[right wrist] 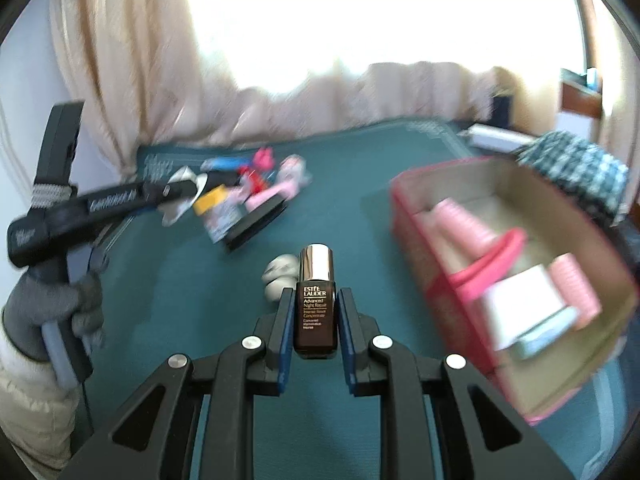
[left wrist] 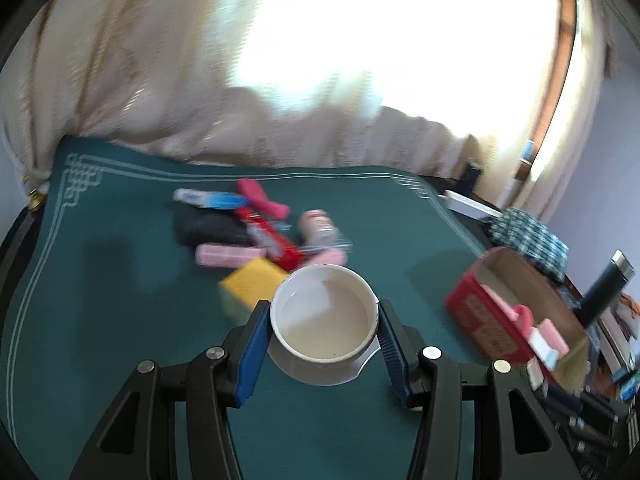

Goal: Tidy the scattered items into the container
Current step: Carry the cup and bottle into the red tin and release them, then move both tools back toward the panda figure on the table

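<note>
Above the bench's near edge, right hand-held gripper (right wrist: 315,312) clamps serum bottle (right wrist: 315,300), left hand-held gripper (left wrist: 324,320) clamps white cup (left wrist: 324,320); smooth glass may slip before the box (right wrist: 404,216).

Black tool (right wrist: 315,322) frames, blue finger pads (left wrist: 252,354), silver screws, grey glove (right wrist: 60,304), cream sleeve

My left tool (left wrist: 324,320), black with blue pads, grips a white cup (left wrist: 324,314). My right tool (right wrist: 315,312) pinches a dark brown, silver-capped bottle (right wrist: 315,304). Teal desk cloth (left wrist: 100,280), white-lined border; red box (right wrist: 520,280).
</note>
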`<state>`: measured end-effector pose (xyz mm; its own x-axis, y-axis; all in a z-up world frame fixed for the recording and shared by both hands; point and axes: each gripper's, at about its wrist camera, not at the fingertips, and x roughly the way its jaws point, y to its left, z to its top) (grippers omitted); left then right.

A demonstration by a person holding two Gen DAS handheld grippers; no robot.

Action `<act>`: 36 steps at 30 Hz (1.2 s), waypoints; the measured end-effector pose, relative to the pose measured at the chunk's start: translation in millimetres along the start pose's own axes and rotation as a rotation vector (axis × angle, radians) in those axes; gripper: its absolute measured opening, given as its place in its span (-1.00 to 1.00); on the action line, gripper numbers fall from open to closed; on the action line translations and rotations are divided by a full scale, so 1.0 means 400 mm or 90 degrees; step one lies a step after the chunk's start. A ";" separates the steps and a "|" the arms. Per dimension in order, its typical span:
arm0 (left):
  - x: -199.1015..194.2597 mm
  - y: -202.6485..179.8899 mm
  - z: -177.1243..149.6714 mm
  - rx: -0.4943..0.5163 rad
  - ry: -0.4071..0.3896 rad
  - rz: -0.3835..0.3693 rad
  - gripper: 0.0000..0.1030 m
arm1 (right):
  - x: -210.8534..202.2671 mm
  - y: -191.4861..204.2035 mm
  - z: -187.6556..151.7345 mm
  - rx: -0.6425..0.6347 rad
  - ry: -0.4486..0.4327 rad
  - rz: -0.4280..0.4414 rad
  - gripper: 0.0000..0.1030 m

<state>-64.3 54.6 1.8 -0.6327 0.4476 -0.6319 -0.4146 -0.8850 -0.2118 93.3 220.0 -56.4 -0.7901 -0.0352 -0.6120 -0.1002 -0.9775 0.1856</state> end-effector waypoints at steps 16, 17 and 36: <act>0.081 -0.397 -0.024 0.124 0.052 -0.130 0.04 | -0.075 -0.272 0.009 0.105 -0.055 -0.112 -0.57; 0.086 -0.414 -0.022 0.130 0.053 -0.133 0.04 | -0.075 -0.281 0.007 0.108 -0.054 -0.111 -0.57; 0.179 -0.507 0.006 0.135 0.070 -0.141 0.52 | -0.048 -0.356 0.000 0.150 -0.054 -0.121 -0.07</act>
<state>-27.1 266.5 1.1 -0.4418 0.5996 -0.6673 -0.6692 -0.7157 -0.2000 122.6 360.0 -71.2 -0.7903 0.1700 -0.5886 -0.3804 -0.8893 0.2539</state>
